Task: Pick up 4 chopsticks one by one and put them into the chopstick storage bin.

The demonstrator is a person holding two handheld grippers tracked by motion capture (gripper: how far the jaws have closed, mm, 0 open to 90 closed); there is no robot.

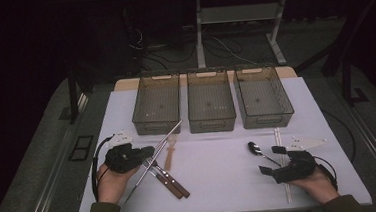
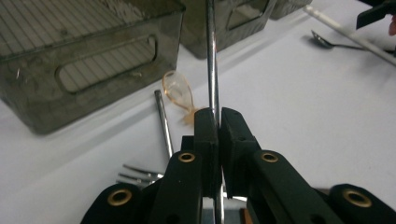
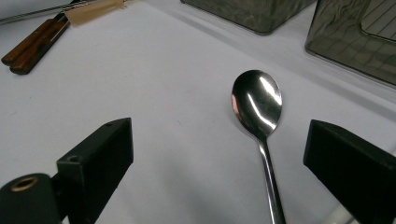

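Desk (image 1: 221, 184): white top, three grey see-through bins along the far side, left bin (image 1: 156, 103), middle bin (image 1: 210, 100), right bin (image 1: 262, 97), all slotted at the handle end.

Your left tongs (image 1: 149, 151) are clamped on a rod (image 1: 164, 142): thin, straight, shiny metal, long enough to run from near your left hand up to the front edge of the left bin. In the high view it sits diagonal, far end raised toward the bin. In the left gripper view (image 2: 218, 122) the rod (image 2: 212, 60) goes straight up between the two black pads, pinched with almost no gap.

Under and beside it on the desk: two knives with brown wooden handles (image 1: 174, 183), a fork (image 2: 137, 175) with tines showing just left of the tongs, an amber clear plastic spoon (image 1: 170, 150), a second metal rod (image 2: 163, 123) lying flat.

Your right tongs (image 1: 271, 160) stand wide apart, nothing gripped. A steel spoon (image 3: 259, 112) lies between them on the desk, bowl up and away from you, polished, handle running back toward your hand. Pads are well clear of it on both sides. A white stick (image 1: 282, 167) lies just beside your right hand.
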